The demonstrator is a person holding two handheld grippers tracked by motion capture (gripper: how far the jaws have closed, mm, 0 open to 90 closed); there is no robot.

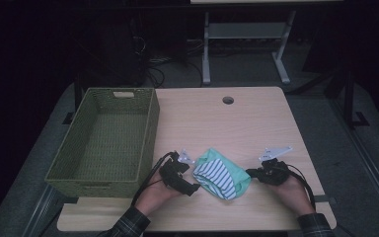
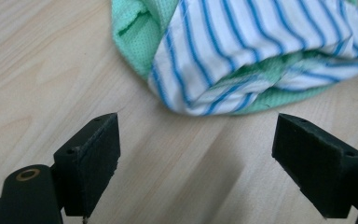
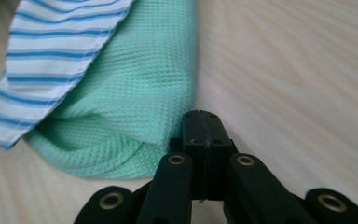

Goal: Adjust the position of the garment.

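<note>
Folded cloth (image 1: 220, 173) lay btwn tongs on desk (image 1: 237, 123). L tongs (image 2: 196, 154) spread apart, cloth just ahead, untouched. R tongs (image 3: 201, 133) pressed together, empty, at cloth's green edge.

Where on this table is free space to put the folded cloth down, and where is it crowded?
The far half of the table is bare, between the wicker basket, the cable hole and the right edge. The near middle is crowded: cloth, left gripper, right gripper.
</note>
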